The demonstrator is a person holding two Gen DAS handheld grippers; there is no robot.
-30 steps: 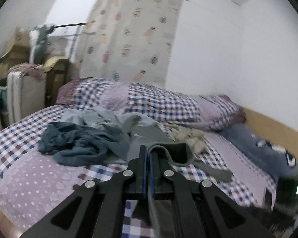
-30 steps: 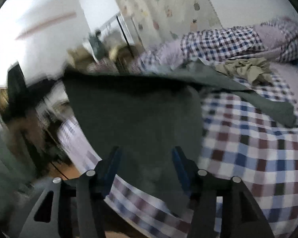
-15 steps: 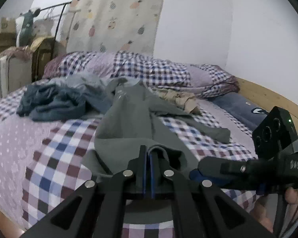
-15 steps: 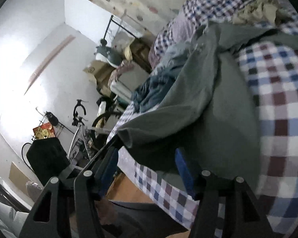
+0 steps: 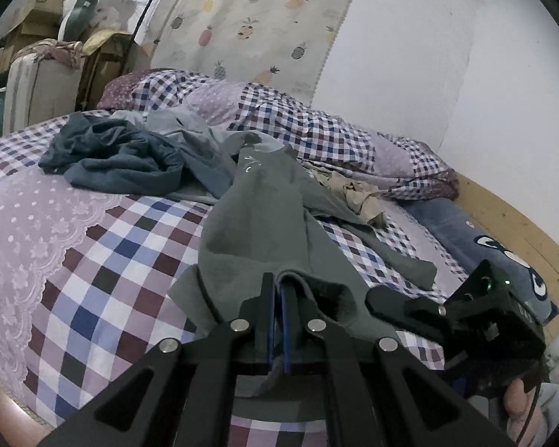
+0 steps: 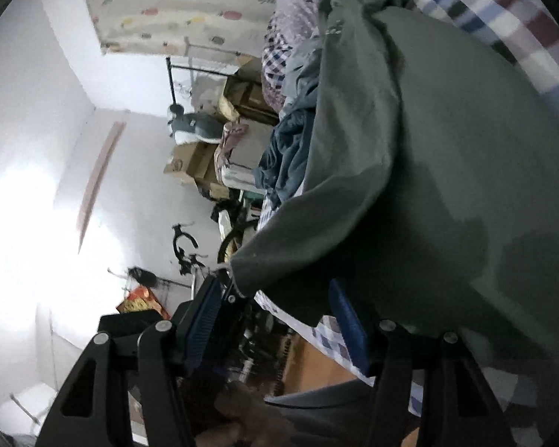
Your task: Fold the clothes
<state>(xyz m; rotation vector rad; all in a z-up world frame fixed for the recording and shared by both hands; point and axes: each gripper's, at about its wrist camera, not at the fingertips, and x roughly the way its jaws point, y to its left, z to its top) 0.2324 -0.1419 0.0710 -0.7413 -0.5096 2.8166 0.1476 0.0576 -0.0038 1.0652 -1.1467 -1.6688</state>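
A grey-green garment [image 5: 264,216] stretches across the checked bedspread [image 5: 104,260] from the clothes pile toward me. My left gripper [image 5: 279,290] is shut on its near hem, and the cloth bunches over the fingertips. Just to the right, my right gripper [image 5: 387,303] touches the same hem. In the right wrist view, which is rolled sideways, the right gripper [image 6: 275,309] stands open. The grey-green garment [image 6: 428,171] hangs with a corner between the blue pads [image 6: 205,316]. Part of the right-hand pad is covered by cloth.
A heap of blue clothes [image 5: 119,160] and a beige garment [image 5: 357,193] lie farther back on the bed. Checked pillows [image 5: 316,130] line the wall, and a blue cushion [image 5: 503,253] rests by the wooden bed frame [image 5: 521,231]. A suitcase [image 5: 37,89], boxes and a bicycle [image 6: 186,249] stand beside the bed.
The left gripper has drawn the grey-green garment out of the pile toward the bed's near edge. The right gripper has rolled sideways and come in beside the left, staying open.
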